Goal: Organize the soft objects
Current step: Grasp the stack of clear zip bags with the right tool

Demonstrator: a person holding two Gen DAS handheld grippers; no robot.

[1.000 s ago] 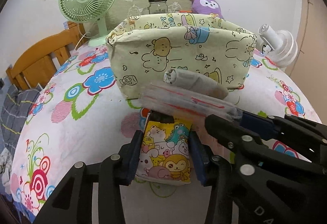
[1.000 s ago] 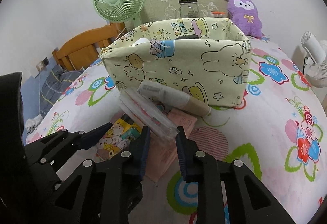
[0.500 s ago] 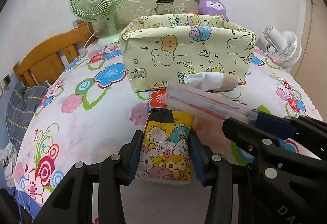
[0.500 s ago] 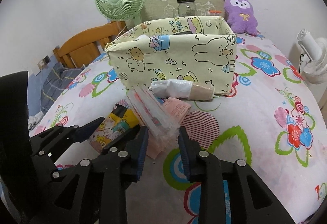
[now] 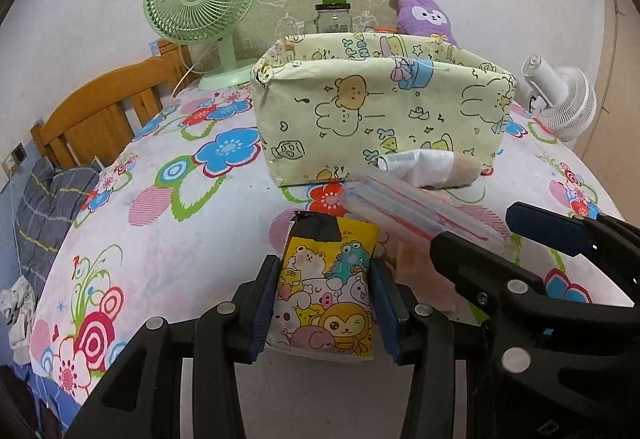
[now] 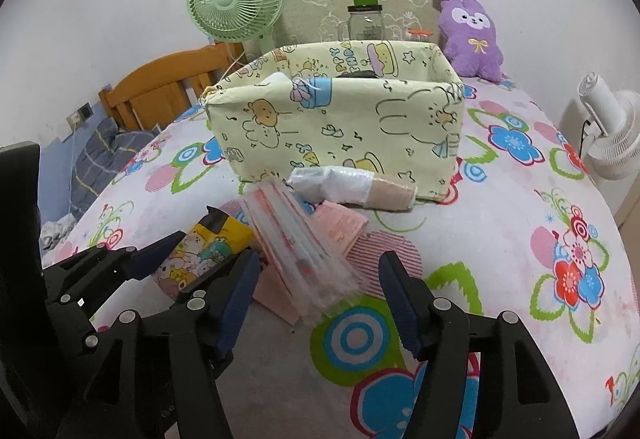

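The left gripper [image 5: 325, 295] clamps the cartoon packet [image 5: 329, 291], while the right gripper [image 6: 316, 305] has just been opening, jaws apart around the clear sleeve [image 6: 300, 243].

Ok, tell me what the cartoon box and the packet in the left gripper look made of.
Cartoon box: looks like printed fabric, matte; soft, slightly sagging rim and rounded corners. Yellow cartoon packet: seems a thin plastic wrapper, slightly glossy and wrinkled, bulging between the pads; contents unseen.
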